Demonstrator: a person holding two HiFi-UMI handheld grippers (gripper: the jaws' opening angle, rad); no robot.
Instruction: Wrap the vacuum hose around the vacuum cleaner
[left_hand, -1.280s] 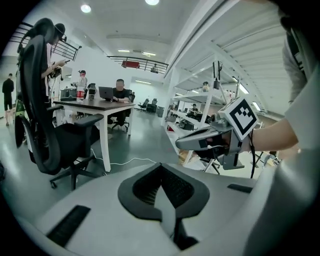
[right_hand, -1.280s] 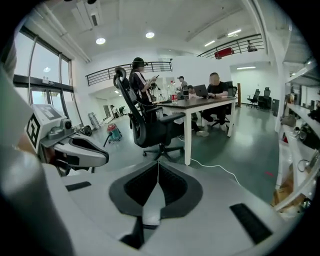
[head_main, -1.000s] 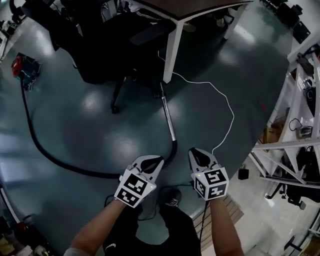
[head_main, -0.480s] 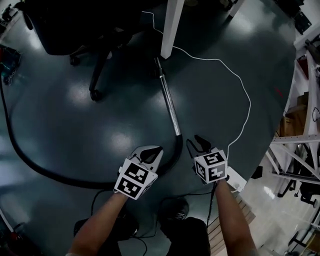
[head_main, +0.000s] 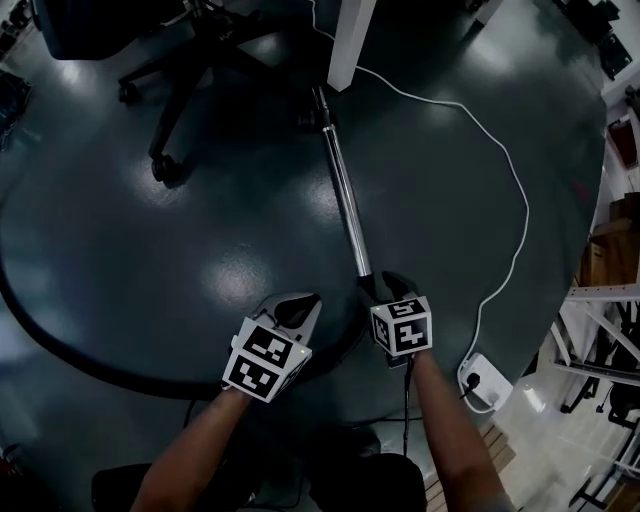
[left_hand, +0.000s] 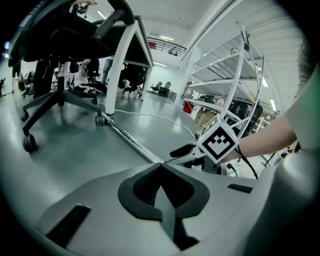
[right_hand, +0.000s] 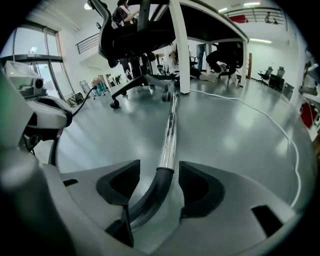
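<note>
In the head view, the hose (head_main: 120, 378) curves across the lower left toward the metal tube (head_main: 345, 200) at centre; the vacuum cleaner is out of frame. In the left gripper view, the left gripper (left_hand: 161, 167) is pressed together and empty. In the right gripper view, the right gripper (right_hand: 160, 172) has just been opening, its jaws spread astride the dark cuff (right_hand: 152, 197). We should centre the cuff, then clamp firmly.

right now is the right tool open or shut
Open: on the right tool, jaws have just been opening and stand apart either side of the hose handle, not pressing it.
</note>
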